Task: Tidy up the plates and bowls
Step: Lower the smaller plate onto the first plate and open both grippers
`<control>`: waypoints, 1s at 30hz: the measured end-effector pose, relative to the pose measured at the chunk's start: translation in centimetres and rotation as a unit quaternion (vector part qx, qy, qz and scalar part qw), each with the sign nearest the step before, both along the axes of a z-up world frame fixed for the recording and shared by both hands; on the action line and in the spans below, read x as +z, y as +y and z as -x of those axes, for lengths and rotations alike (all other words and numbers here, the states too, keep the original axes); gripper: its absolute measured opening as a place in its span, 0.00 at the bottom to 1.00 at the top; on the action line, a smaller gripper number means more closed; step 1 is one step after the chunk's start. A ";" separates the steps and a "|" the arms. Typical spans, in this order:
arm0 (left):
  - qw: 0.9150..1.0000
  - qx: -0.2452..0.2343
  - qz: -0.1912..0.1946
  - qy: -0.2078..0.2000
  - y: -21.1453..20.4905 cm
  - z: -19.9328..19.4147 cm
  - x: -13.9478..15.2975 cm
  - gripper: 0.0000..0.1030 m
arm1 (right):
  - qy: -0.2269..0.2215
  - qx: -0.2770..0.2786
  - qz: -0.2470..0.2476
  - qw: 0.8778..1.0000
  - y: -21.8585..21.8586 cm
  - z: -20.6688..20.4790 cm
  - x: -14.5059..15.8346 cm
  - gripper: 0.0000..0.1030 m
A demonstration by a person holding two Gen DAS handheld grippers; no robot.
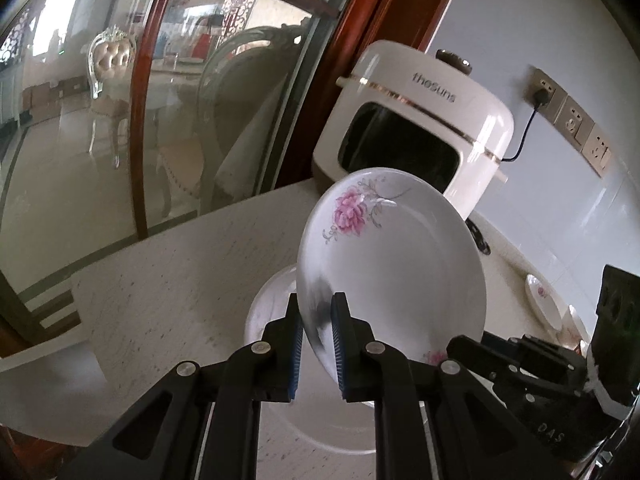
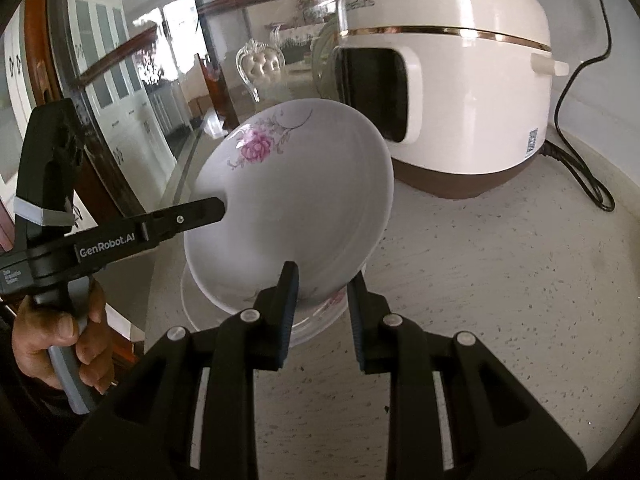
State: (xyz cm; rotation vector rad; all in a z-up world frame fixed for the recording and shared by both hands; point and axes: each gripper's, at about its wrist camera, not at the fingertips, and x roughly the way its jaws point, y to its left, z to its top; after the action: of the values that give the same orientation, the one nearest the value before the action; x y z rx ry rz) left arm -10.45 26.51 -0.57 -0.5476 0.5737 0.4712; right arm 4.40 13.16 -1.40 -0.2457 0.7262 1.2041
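We hold a flowered plate (image 1: 390, 258) tilted steeply over the tabletop (image 1: 180, 280), both tools on it at once. Left gripper (image 1: 317, 344): fingers pinching the plate's near rim, one pad on each face. Right gripper (image 2: 322, 308): its fingers straddle the lower rim of the same plate (image 2: 292, 204); one finger lies on the inner face, the other sits behind the edge. From this view we cannot be sure it truly clamps, though it looks closed on the rim. The left tool's finger shows in the right view, lying across the plate's left edge, with the person's hand (image 2: 60, 344) on its grey handle.

Beneath the tilted plate sits a second white plate (image 2: 312, 320), flat on the tabletop — the start of a stack, we judge. A rice cooker (image 1: 416, 120) stands just behind, plugged into a wall socket (image 1: 542, 88). Further plates (image 1: 544, 300) wait at the right edge of the left view, well apart.

Step in hand, as we read it: stacking this plate on the one below. The next move calls for levelling the plate, centring it over the lower one, lowering until the rims nest, then spreading both pairs of fingers. The steep tilt and the cooker so near mean little room to swing.
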 end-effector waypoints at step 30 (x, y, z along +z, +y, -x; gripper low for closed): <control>0.999 -0.001 -0.009 0.032 0.6 2.2 -2.3 0.15 | -0.072 0.013 0.069 0.995 4.7 2.9 -0.6 0.35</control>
State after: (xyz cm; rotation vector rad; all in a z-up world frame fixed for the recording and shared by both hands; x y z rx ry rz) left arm -12.63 27.13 -2.92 -0.5160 0.6318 0.4922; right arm 1.51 17.90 -1.99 -0.4532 0.6824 1.1505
